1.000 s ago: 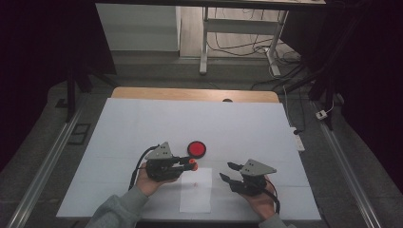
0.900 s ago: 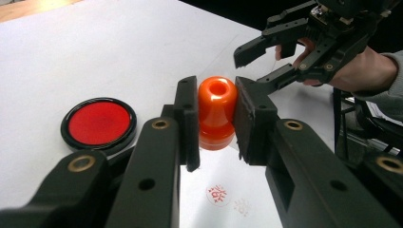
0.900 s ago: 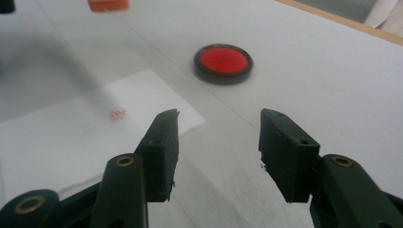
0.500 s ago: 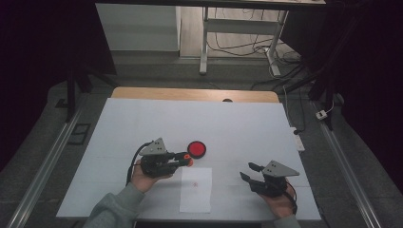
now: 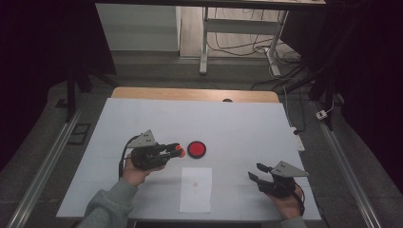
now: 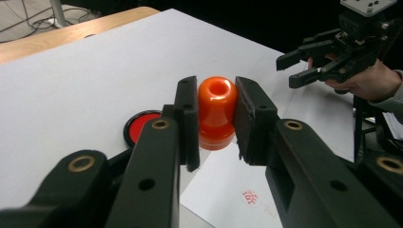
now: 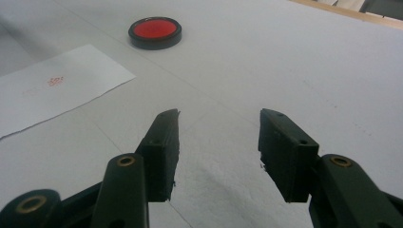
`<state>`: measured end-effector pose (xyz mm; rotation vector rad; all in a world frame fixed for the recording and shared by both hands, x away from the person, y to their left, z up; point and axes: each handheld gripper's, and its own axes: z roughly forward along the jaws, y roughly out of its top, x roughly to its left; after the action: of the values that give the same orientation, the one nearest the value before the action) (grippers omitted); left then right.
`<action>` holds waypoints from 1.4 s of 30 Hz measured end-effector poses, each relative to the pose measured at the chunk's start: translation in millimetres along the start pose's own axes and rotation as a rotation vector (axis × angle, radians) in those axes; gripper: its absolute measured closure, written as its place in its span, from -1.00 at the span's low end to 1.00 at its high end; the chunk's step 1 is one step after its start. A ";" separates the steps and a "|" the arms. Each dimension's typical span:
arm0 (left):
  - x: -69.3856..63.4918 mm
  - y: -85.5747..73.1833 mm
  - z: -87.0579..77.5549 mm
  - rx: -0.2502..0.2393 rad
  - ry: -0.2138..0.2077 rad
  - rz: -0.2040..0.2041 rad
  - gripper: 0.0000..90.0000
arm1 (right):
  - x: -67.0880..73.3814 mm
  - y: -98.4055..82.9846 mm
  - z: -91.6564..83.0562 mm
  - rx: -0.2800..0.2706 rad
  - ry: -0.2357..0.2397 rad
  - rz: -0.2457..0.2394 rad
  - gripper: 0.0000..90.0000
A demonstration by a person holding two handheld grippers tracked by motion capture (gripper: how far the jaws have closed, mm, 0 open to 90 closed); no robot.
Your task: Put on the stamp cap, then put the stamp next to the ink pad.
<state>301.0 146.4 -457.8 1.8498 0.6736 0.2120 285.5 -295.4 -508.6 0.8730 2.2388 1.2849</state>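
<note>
The orange stamp (image 6: pixel 216 113) is being held clamped in the left gripper (image 5: pixel 177 150) beside the red ink pad (image 5: pixel 196 149), the paper (image 5: pixel 196 189) already marked, while the right gripper (image 5: pixel 255 172) is being kept wide, empty.

Stamp (image 6: pixel 217 113) – glossy orange plastic; paper sheet (image 5: pixel 196 189) matt white; table edge (image 5: pixel 195 94) – bare wood.

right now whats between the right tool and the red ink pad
Bare white table, seen in the right gripper view; the paper sheet lies off to one side of the ink pad.
</note>
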 end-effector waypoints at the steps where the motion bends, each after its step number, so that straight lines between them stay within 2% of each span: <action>1: 1.1 0.3 -0.8 0.001 0.003 -0.001 0.60 | -0.3 -0.2 0.5 0.003 0.001 -0.001 0.08; 9: 7.1 3.3 -2.4 0.000 0.038 -0.009 0.60 | -1.7 -0.4 1.0 0.001 0.001 0.006 0.08; 12: 9.0 6.4 0.8 0.009 0.058 -0.006 0.60 | -1.5 -0.5 1.8 0.011 -0.004 0.004 0.08; 22: 17.3 7.8 8.2 0.025 0.085 -0.014 0.60 | -1.8 -0.9 0.9 0.006 -0.003 0.003 0.07; 32: 32.3 -0.4 30.9 0.087 0.137 -0.034 0.60 | -0.9 -0.8 2.1 0.011 -0.004 -0.001 0.07; 37: 39.7 -8.0 40.0 0.121 0.166 -0.039 0.60 | -1.9 -1.1 2.1 0.011 -0.001 0.002 0.07; 42: 46.6 -18.5 46.9 0.158 0.177 -0.058 0.60 | -0.9 -0.4 2.6 0.011 -0.001 -0.001 0.07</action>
<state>354.1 138.2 -500.5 1.9741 0.8871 0.2942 287.6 -294.6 -510.2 0.8761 2.2477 1.2724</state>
